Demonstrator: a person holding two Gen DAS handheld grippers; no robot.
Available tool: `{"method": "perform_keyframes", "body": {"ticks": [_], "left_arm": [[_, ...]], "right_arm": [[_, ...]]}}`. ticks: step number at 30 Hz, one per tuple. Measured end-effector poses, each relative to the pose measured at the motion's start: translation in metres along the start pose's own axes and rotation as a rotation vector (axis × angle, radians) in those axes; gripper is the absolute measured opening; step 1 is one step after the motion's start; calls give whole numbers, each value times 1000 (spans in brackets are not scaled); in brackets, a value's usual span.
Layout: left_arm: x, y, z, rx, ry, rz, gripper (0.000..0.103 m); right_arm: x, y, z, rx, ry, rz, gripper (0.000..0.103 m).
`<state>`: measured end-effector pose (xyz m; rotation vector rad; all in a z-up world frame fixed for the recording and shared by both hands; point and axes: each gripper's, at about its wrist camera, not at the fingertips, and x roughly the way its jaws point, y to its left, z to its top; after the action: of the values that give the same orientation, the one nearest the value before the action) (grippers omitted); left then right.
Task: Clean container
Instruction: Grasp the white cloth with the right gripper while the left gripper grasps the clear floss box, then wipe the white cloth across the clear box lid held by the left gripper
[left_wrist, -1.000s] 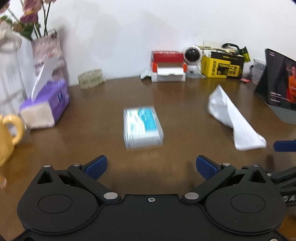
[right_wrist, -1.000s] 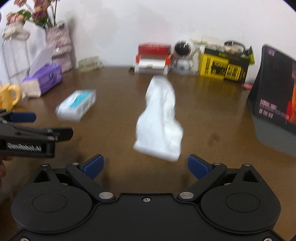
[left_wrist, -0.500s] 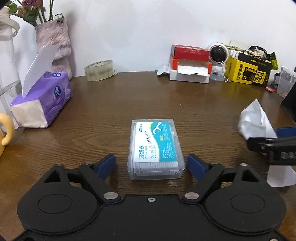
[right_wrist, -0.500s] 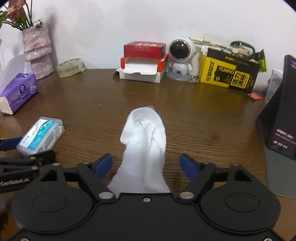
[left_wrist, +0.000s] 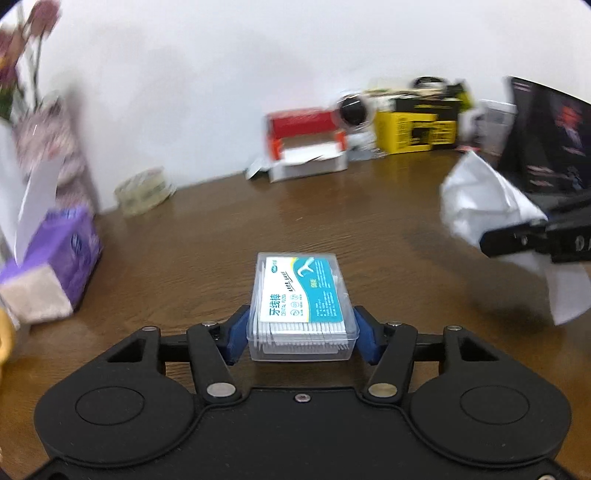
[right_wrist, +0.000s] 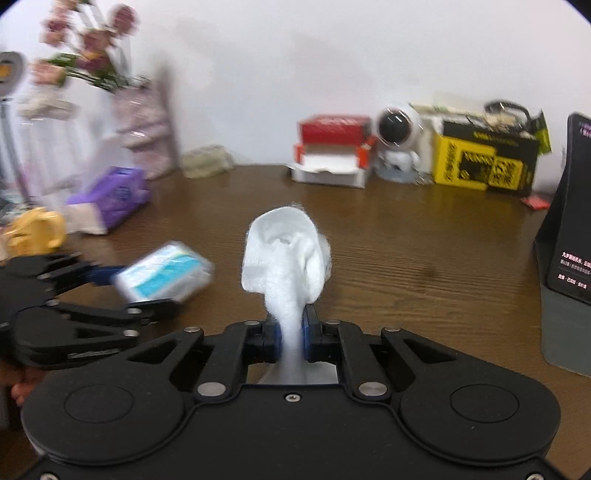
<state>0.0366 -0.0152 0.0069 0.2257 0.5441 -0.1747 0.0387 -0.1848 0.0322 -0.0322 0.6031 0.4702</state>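
In the left wrist view, the left gripper (left_wrist: 302, 334) sat at the lower centre of the frame with its two blue-padded fingers (left_wrist: 236, 338) pressed against the long sides of a clear rectangular plastic container of dental floss picks with a blue-and-white label (left_wrist: 301, 302). The container lay flat between the pads, its far end pointing up the frame over the dark brown wooden table (left_wrist: 221, 236); whether it touched the table could not be told. In the right wrist view the same container (right_wrist: 164, 271) appeared blurred at the middle left, clamped by the left gripper (right_wrist: 144, 290), and seemed raised above the wood.

The right gripper (right_wrist: 291, 338) occupied the lower centre of its own view, its tongs drawn close together and pinching the narrow waist of a crumpled white tissue (right_wrist: 286, 258), which billowed out above the pads. From the left wrist view, that tissue (left_wrist: 487, 206) showed at the right edge, held by the black right gripper (left_wrist: 532, 236) and well apart from the container.

At the left edge of the left wrist view stood a purple soft pack of tissues (left_wrist: 55, 280), with a roll of clear tape (left_wrist: 144, 190) beyond it near the white wall. A red-and-white open cardboard box (left_wrist: 306, 147) and a yellow-and-black box (left_wrist: 417, 131) lined the upper middle of the frame.
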Motion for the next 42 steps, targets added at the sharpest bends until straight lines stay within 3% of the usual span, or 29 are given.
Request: {"method": "perform_keyframes", "body": {"ticks": [8, 12, 16, 32, 42], "left_arm": [[-80, -67, -35, 386, -179, -183, 57], [-108, -96, -63, 592, -273, -213, 57], [-119, -110, -89, 715, -319, -234, 57], [-113, -99, -119, 771, -348, -270, 57], [-115, -100, -135, 784, -365, -266, 57]], "right_arm": [[-80, 34, -32, -138, -45, 154, 11], [-114, 51, -47, -206, -60, 216, 11], [-118, 65, -51, -241, -30, 224, 11], [-110, 90, -70, -302, 125, 177, 11], [-120, 81, -68, -218, 33, 160, 34]]}}
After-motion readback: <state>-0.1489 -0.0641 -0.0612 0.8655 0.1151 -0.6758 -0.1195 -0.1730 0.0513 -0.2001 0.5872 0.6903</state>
